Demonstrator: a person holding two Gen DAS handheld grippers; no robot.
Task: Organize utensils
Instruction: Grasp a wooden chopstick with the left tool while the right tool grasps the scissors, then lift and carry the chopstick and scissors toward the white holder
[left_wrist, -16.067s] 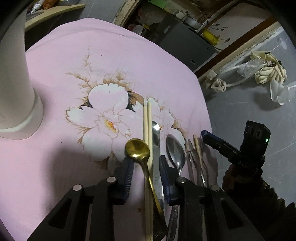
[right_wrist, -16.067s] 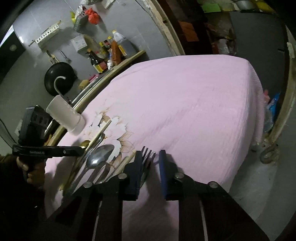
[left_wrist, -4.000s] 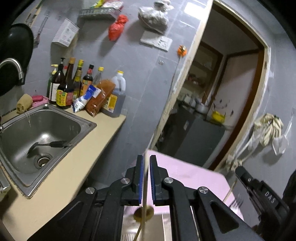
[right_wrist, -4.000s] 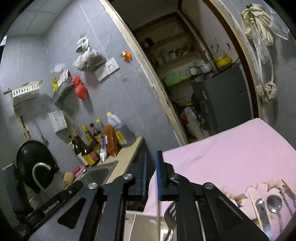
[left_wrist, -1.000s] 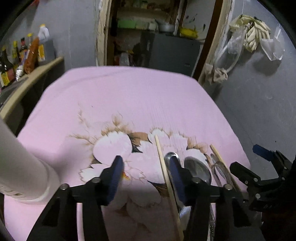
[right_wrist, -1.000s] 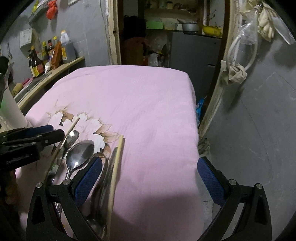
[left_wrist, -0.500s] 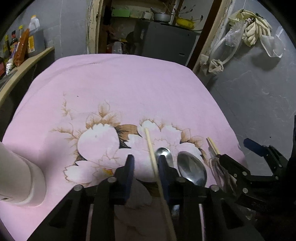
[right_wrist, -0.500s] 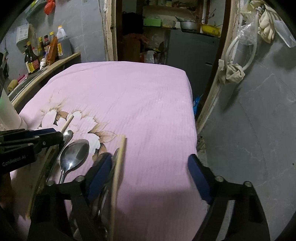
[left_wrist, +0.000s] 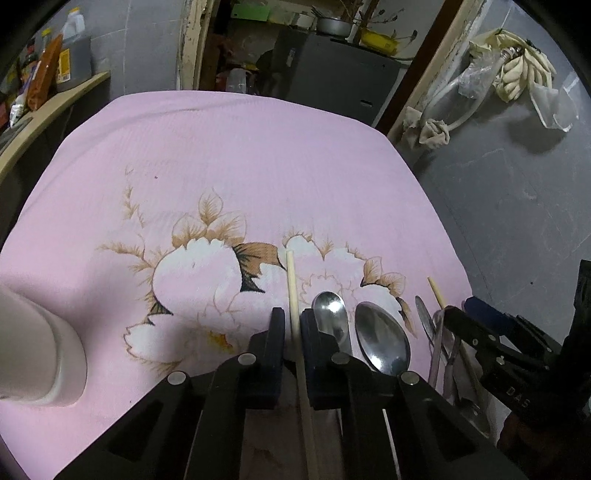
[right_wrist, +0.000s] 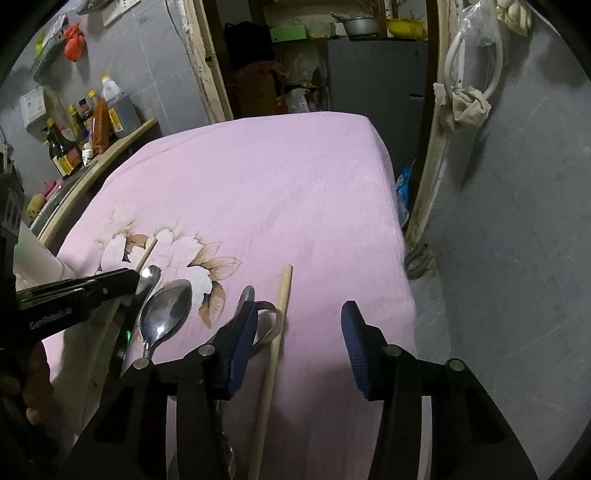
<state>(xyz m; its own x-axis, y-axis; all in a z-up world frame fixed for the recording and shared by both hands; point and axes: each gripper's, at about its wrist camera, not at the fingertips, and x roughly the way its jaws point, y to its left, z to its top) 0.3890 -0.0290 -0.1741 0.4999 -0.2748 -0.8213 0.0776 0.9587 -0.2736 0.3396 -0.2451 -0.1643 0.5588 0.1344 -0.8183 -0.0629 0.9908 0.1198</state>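
**A:** Where is the chopstick the left side is after?

**B:** The left chopstick (left_wrist: 294, 295) lies on the pink flowered cloth (left_wrist: 240, 155), its tip on the white petals, its length running back toward the camera. The left gripper (left_wrist: 291, 332) points steeply down at the cloth with one pad on each side of the stick. Its jaws have just been closing and now stand nearly together around the stick; whether the pads already press on it I cannot tell.

**A:** And the right side?

**B:** The right gripper (right_wrist: 295, 332) also tilts steeply down. Its jaws have just been closing, yet they are still spread, with a second chopstick (right_wrist: 282, 295) lying between them, close to the left pad and clear of the right one. Nothing is pinched.

**A:** What do the sticks look like?

**B:** Pale, plain wood, straight, blunt at the far end.

**A:** What crowds them?

**B:** Just right of the left gripper lie a small spoon (left_wrist: 328, 306) and a large spoon (left_wrist: 382, 339), bowls up and shiny. Beyond them, a thin metal piece (right_wrist: 245, 295) and a loop-shaped utensil (right_wrist: 267, 321) lie just beside the right gripper's left pad, partly hidden behind it. A white cylinder (left_wrist: 37, 354) stands on the cloth at the left. A counter with bottles (right_wrist: 92, 125) runs along the wall, and a dark cabinet (left_wrist: 332, 74) stands in the doorway behind.
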